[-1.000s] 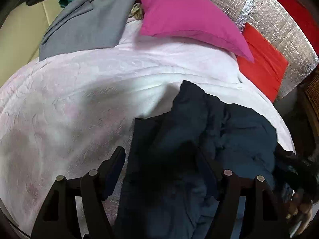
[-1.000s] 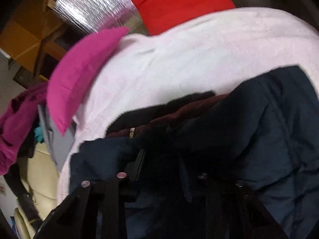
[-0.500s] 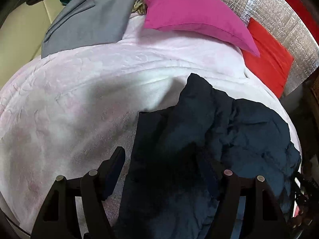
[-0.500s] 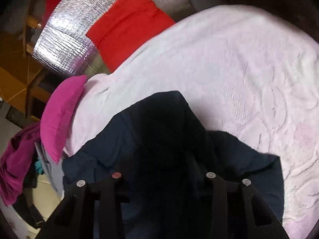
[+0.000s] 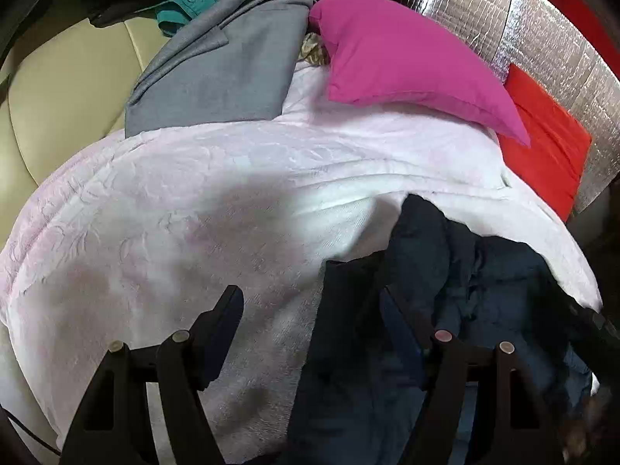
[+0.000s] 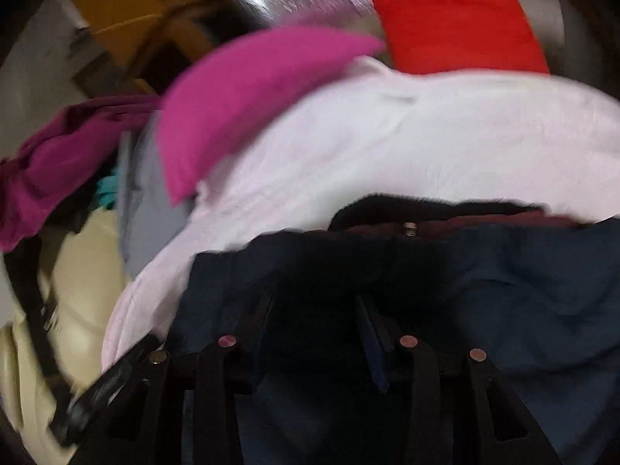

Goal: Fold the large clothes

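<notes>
L claw [image 5: 310, 306] wide open over navy jacket [image 5: 445, 271]; R claw [image 6: 314, 310] open, jacket fabric betw fingers

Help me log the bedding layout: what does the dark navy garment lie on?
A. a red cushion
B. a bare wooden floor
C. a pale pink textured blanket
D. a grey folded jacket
C: the dark navy garment lies crumpled directly on the pale pink textured blanket, apart from the other things.

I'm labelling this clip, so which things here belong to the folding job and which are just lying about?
In the job:
navy jacket
left gripper
right gripper
pale pink blanket, the work surface

Lying about:
magenta pillow
red cushion
grey garment
teal shirt
</notes>
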Tool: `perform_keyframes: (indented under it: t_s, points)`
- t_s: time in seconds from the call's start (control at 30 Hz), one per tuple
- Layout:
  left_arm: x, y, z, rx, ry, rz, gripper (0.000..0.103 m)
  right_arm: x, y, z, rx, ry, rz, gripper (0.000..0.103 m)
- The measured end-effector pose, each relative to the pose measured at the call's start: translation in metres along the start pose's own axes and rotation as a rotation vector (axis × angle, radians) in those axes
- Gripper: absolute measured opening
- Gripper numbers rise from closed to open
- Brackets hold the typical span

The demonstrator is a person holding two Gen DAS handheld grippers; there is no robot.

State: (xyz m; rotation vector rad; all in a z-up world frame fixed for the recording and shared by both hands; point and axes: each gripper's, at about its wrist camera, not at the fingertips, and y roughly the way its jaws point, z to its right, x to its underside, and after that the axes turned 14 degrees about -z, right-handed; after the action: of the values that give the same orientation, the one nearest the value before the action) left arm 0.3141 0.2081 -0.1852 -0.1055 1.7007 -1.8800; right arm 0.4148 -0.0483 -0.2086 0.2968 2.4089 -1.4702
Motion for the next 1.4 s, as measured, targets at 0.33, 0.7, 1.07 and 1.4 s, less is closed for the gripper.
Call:
perform_keyframes:
  t_s: [0.33, 0.7, 1.07, 1.4]
  points:
    - [0.003, 0.005, 0.009, 0.007, 0.064, -0.048, 0.073, 0.004, -0.069, 0.068, 0.069, 0.185, 0.207, 0.034]
    - [0.012, 0.017, 0.014, -0.055, 0.113, -0.106, 0.075, 0.058, -0.104, 0.196, 0.133, 0.431, 0.172, 0.041]
    - [0.052, -0.033, 0.025, 0.034, 0.269, 0.01, 0.075, 0.173, -0.165, 0.159, 0.102, 0.271, 0.244, 0.054]
    - [0.058, -0.016, 0.016, 0.078, 0.259, -0.102, 0.075, 0.182, -0.15, 0.176, 0.064, 0.297, 0.198, 0.051]
